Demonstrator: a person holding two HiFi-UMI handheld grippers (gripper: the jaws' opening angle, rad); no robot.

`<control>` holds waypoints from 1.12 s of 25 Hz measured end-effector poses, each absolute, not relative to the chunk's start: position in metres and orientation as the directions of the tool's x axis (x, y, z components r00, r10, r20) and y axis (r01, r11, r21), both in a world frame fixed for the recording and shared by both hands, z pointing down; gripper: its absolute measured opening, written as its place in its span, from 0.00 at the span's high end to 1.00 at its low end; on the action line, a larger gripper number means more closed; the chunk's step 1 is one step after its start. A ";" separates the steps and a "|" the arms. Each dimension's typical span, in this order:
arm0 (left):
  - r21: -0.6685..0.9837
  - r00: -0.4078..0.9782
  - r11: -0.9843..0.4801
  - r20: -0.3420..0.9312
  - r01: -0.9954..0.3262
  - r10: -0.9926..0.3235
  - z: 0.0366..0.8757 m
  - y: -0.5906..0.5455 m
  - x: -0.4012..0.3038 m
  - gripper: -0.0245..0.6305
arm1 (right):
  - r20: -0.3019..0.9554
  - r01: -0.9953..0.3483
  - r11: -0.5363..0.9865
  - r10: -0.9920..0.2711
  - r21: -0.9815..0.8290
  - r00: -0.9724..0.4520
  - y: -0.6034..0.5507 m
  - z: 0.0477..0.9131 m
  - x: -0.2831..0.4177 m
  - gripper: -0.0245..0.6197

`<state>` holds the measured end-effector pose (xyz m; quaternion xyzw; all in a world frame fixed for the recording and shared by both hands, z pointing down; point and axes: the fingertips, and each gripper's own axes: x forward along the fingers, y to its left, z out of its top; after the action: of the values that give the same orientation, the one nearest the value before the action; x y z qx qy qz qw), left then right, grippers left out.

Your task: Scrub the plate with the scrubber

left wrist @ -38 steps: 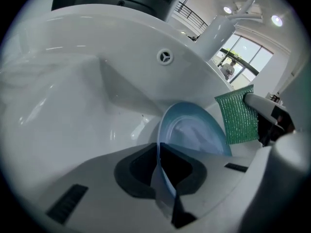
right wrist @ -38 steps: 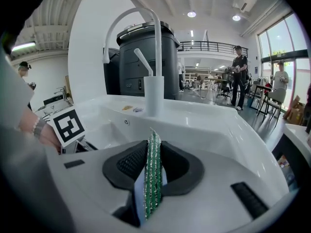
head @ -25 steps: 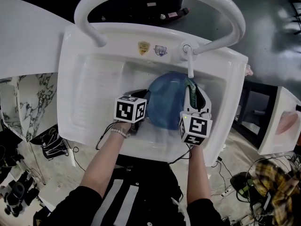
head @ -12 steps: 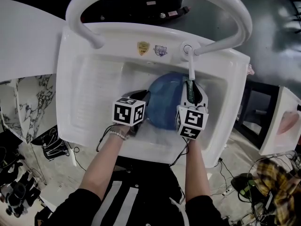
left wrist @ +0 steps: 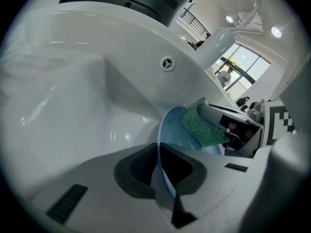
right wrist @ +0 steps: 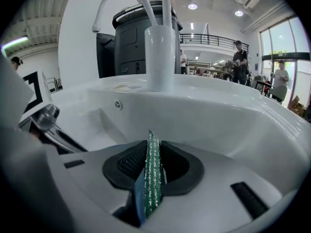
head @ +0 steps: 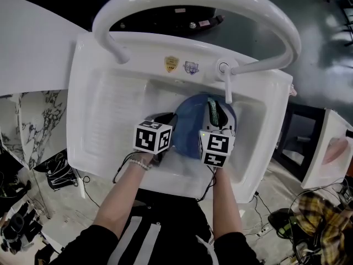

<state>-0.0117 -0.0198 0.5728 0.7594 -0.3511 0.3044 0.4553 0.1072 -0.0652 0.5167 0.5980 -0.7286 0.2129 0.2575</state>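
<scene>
Jaws, left gripper [head: 169, 120]: clenched on the rim of the blue plate [head: 190, 134]. Jaws, right gripper [head: 215, 116]: clenched on the green scrubber [head: 212, 108].

Head view:
- The plate stands tilted in the white sink [head: 110, 109], at about 4 o'clock in the basin and below the faucet [head: 226, 84].
- The left gripper holds it at 9 o'clock.
- The right gripper comes in from 6 o'clock, with the scrubber lying toward 1 o'clock on the plate.
- Change: against a second ago, the right gripper and scrubber sit further in over the plate's face, while the left holds its place. Judged a scrub stroke under way, with the task mid-course.
- Two small badge stickers [head: 172, 64] at 12 o'clock on the sink rim are too small to read.
- The marker cubes carry black-and-white squares only.

Left gripper view:
- The plate [left wrist: 177, 130] edge runs between the pads [left wrist: 138, 166].
- The scrubber [left wrist: 204, 127] lies flat against its face at 2 o'clock.
- No writing.

Right gripper view:
- The scrubber [right wrist: 153, 178] is pinched edge-on between the pads [right wrist: 124, 164].
- The faucet [right wrist: 160, 57] is at 12 o'clock.
- No legible print.
</scene>
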 end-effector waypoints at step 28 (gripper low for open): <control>0.497 0.569 -0.296 0.782 -0.816 -0.255 0.576 -0.021 -0.014 0.93 | 0.573 -0.731 0.634 -0.512 -0.252 -0.641 -0.014 0.493 0.027 0.82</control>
<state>-0.0136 -0.0210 0.5757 0.7485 -0.3576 0.2962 0.4735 0.0266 -0.0142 0.4934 0.3556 -0.8739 0.2380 0.2308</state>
